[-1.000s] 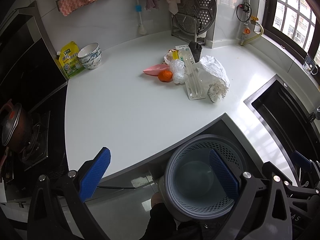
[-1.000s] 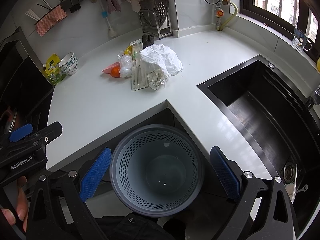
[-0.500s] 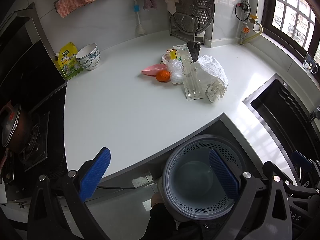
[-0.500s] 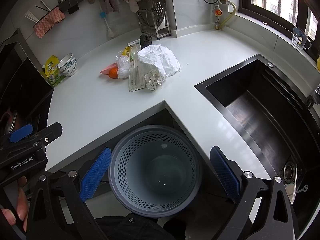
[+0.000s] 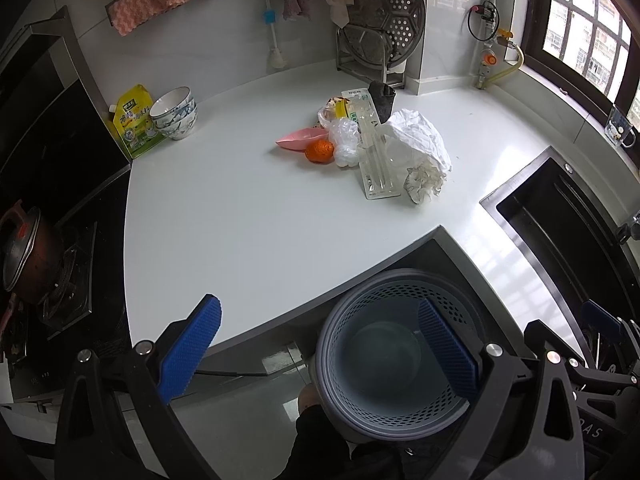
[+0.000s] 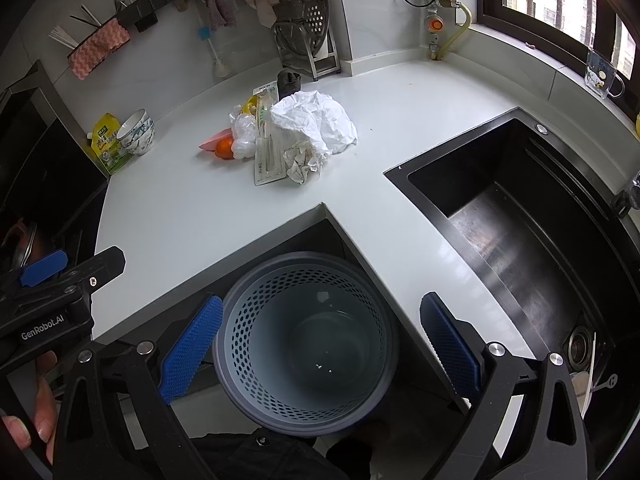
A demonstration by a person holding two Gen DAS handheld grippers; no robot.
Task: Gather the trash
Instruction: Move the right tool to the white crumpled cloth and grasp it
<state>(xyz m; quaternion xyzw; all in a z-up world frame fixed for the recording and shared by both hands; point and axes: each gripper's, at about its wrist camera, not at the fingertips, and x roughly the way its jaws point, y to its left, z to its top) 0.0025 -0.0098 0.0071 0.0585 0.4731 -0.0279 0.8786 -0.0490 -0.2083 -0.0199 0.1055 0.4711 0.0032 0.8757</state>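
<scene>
A pile of trash lies on the white counter [image 5: 248, 220]: crumpled white paper [image 5: 420, 144] [image 6: 316, 120], a clear plastic package [image 5: 376, 160] [image 6: 268, 156], a clear plastic bag [image 5: 344, 140], an orange [image 5: 319, 151] [image 6: 224, 148], a pink piece [image 5: 300, 138] and a black crumpled bit [image 5: 382, 98]. A grey perforated bin [image 5: 396, 356] [image 6: 308, 344] stands on the floor below the counter's corner, empty. My left gripper [image 5: 320, 354] is open and empty, held near the counter's front edge. My right gripper [image 6: 316, 348] is open and empty above the bin.
A black sink [image 6: 532, 216] is set into the counter at right. Stacked bowls [image 5: 174, 114] and a yellow pouch [image 5: 134, 120] stand at the back left. A pot [image 5: 24, 256] sits on the stove at left. A steamer rack [image 5: 384, 20] stands at the back.
Both views have shifted slightly; the trash pile and bin sit a little further left and up in the frames. Both grippers stay open and empty.
</scene>
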